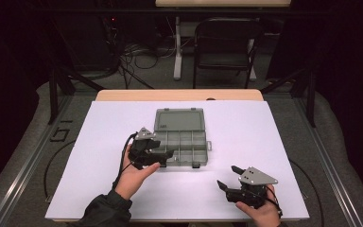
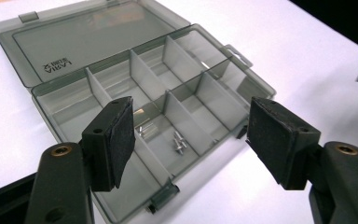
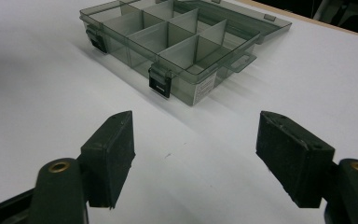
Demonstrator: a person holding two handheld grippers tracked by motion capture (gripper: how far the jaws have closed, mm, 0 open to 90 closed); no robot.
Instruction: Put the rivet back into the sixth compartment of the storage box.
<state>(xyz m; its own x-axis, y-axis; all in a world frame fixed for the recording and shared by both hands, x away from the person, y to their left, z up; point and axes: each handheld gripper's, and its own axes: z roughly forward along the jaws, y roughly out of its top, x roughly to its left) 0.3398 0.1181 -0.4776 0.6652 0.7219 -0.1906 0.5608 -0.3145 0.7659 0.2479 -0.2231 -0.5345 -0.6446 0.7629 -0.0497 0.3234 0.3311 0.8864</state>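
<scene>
A smoky clear plastic organiser box [image 1: 184,146] lies open in the middle of the white table, its lid [image 1: 179,120] flat behind it. Dividers split it into several compartments [image 2: 186,88]. A few small metal screws [image 2: 179,142] lie in a front compartment, with more small screws [image 2: 144,128] beside them. My left gripper [image 1: 163,153] hovers open at the box's front left corner, its jaws spread over the front compartments [image 2: 191,140]. My right gripper [image 1: 229,177] stands open near the table's front right, apart from the box [image 3: 168,42], with nothing between its pads.
The white table sheet [image 1: 264,132] spreads wide around the box. Two dark latches [image 3: 160,81] hang on the box's front wall. Behind the table stand a folding chair [image 1: 224,45] and floor cables [image 1: 137,56].
</scene>
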